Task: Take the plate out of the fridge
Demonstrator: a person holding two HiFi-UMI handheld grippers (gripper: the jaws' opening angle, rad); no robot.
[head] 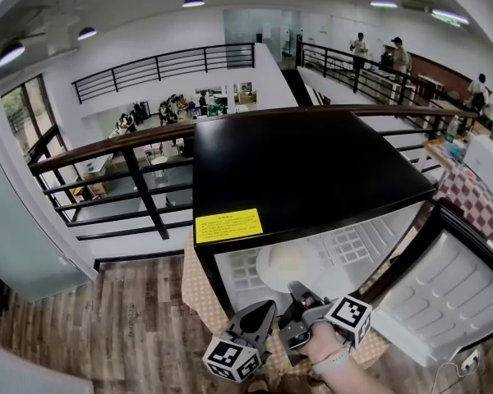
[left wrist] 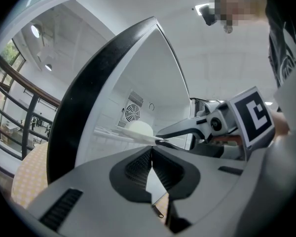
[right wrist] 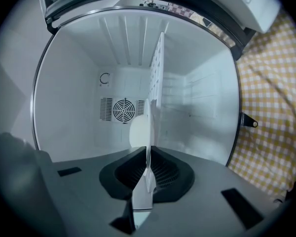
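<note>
Right tool [right wrist: 148,152] clamps the rim of the white plate [right wrist: 139,131] inside the fridge [right wrist: 69,83]. It should draw it out level. Left tool [left wrist: 152,149] is closed and empty.

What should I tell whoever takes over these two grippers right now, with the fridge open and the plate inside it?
Right gripper: shut on the near rim of the white plate.
Left gripper: shut, empty, held just outside the fridge beside the right one.
Things: the plate lies on the wire shelf inside the fridge; the door stands wide open to the right.
Done: door open, plate gripped.
Left: draw the plate straight out over the shelf's front edge, keeping it level. The grip is on the rim only, so go slowly. Nothing shows where it should be set down.
</note>
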